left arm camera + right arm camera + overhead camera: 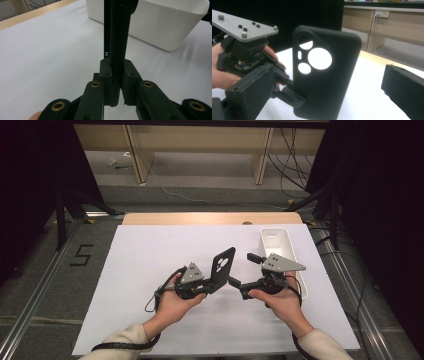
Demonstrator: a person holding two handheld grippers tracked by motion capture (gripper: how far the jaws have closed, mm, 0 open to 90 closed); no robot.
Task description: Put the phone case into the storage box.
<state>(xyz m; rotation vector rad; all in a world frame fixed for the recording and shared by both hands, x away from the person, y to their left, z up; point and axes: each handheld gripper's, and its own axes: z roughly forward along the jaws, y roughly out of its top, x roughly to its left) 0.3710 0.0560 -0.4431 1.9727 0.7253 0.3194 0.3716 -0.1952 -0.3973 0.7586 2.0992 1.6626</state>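
A black phone case (223, 264) with round camera cut-outs stands upright above the white table cover (145, 265). My left gripper (210, 283) is shut on its lower end. In the left gripper view the case (117, 37) shows edge-on, pinched between the two pads of the gripper (117, 75). My right gripper (244, 270) is open just to the right of the case, one jaw high and one low. In the right gripper view the case (324, 75) faces me, with the wide-apart jaws of the right gripper (327, 85) on either side and neither pad touching it.
A white rectangular bin (280, 242) lies at the right side of the table, close behind my right hand; it shows again as the bin (162, 25) beyond the case. A wooden table edge (210, 218) runs along the far side. Cables trail from both grippers.
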